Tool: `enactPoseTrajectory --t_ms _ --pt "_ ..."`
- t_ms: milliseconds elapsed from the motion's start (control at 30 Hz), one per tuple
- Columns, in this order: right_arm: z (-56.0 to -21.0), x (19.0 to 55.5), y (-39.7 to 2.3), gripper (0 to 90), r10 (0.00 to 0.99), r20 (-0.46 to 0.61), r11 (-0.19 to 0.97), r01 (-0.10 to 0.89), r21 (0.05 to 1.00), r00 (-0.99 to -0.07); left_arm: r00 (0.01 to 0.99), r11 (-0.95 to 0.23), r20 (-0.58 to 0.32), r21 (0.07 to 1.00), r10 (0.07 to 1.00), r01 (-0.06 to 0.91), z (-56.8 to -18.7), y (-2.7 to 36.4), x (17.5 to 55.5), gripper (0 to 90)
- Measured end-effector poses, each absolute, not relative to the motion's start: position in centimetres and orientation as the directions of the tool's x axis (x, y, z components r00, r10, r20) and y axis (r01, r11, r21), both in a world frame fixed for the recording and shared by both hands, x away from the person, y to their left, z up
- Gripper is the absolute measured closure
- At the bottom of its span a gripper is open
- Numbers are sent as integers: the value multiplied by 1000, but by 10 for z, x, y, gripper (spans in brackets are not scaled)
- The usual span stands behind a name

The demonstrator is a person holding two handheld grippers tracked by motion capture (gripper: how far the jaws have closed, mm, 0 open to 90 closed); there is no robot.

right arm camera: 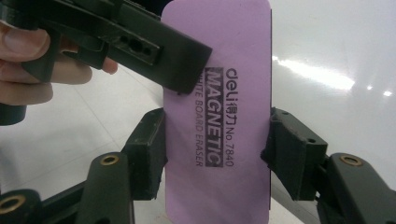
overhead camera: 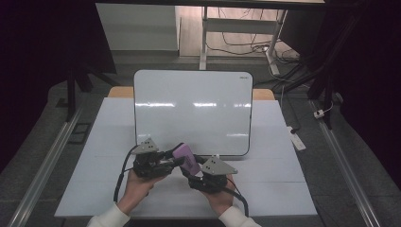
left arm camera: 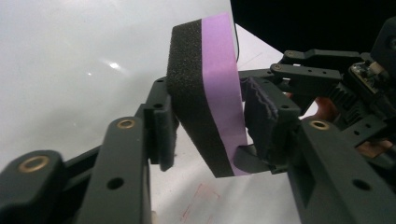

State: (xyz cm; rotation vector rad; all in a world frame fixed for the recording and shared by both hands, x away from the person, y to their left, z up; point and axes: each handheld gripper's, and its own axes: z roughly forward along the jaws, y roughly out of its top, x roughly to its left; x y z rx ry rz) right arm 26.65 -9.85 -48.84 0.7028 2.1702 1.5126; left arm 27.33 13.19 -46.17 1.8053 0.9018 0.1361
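Note:
A purple whiteboard eraser (overhead camera: pixel 184 158) with a black foam underside is held up in front of the near edge of the whiteboard (overhead camera: pixel 193 111). In the right gripper view my right gripper (right arm camera: pixel 217 149) is shut on the eraser (right arm camera: pixel 219 46), its pads on the two long edges and the printed purple face towards the camera. In the left gripper view my left gripper (left arm camera: pixel 210 130) clamps the same eraser (left arm camera: pixel 219 93) across its thickness, one pad on the foam and one on the purple face. Both grippers meet at the eraser in the high view, left gripper (overhead camera: pixel 178 160) and right gripper (overhead camera: pixel 191 170).
The whiteboard lies on a white-covered table (overhead camera: pixel 118 142) and its surface looks bare and glossy. A white power strip (overhead camera: pixel 297 138) lies off the table's right edge. Desk legs and cables (overhead camera: pixel 246 42) stand behind. Metal rails (overhead camera: pixel 47 161) run along the floor on both sides.

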Motion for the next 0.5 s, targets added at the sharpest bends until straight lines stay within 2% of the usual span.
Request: enactPoseTrajectory --t_ms 200,500 --pt "-490 268 -98 404 602 -11 277 196 941 -798 707 -138 -329 845 626 516 -460 133 272 616" --pt "-489 269 -100 378 579 11 265 202 943 -815 705 -143 -299 857 643 495 -457 136 268 629"
